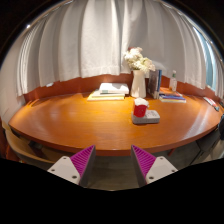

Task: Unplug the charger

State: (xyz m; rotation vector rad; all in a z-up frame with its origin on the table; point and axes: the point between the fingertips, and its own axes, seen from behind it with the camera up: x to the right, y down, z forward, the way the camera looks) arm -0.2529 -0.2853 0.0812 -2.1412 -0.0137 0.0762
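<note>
My gripper [113, 160] is open and empty, its two magenta pads [84, 160] spread apart in front of the near edge of a round wooden table [80, 122]. Well beyond the fingers, right of the middle of the table, stands a small grey block with a red part on top [144, 112], which may be the charger base. I cannot make out a cable or plug.
A white vase of pale flowers [138, 80] stands at the back of the table. A white flat stack [108, 92] lies to its left, books [172, 96] to its right. Light curtains [100, 40] hang behind. A chair [22, 148] stands at the left.
</note>
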